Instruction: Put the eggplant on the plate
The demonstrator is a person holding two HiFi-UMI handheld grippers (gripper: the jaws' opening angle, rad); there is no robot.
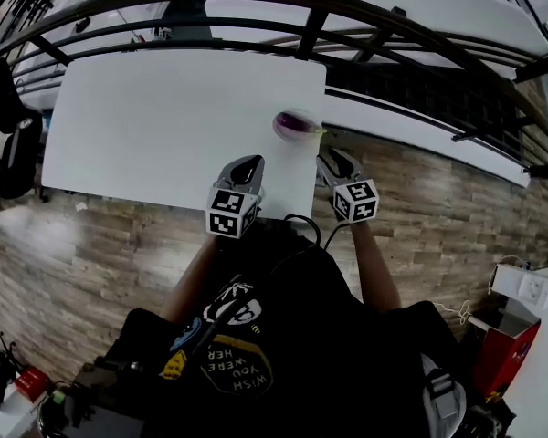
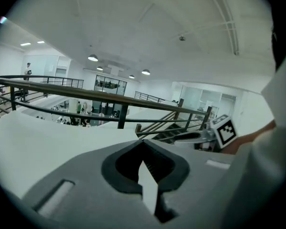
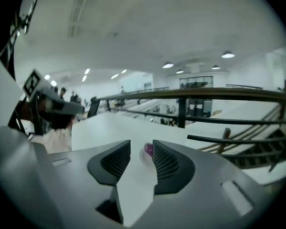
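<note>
The purple eggplant (image 1: 297, 123) lies near the right edge of the white table (image 1: 164, 126). In the right gripper view the eggplant (image 3: 148, 150) shows far off through the jaw gap, with a faint pale round rim under it; I cannot tell whether that is the plate. My right gripper (image 1: 333, 162) hangs just short of the table's near right corner, jaws apart with nothing between them (image 3: 141, 145). My left gripper (image 1: 247, 166) is over the table's near edge, and its tips (image 2: 143, 144) meet on nothing. Both sit well short of the eggplant.
A dark metal railing (image 1: 365, 26) curves behind and to the right of the table. Wood-plank floor (image 1: 438, 199) lies around it. A black chair (image 1: 14, 149) stands at the left, and a red box (image 1: 502, 354) sits at the lower right.
</note>
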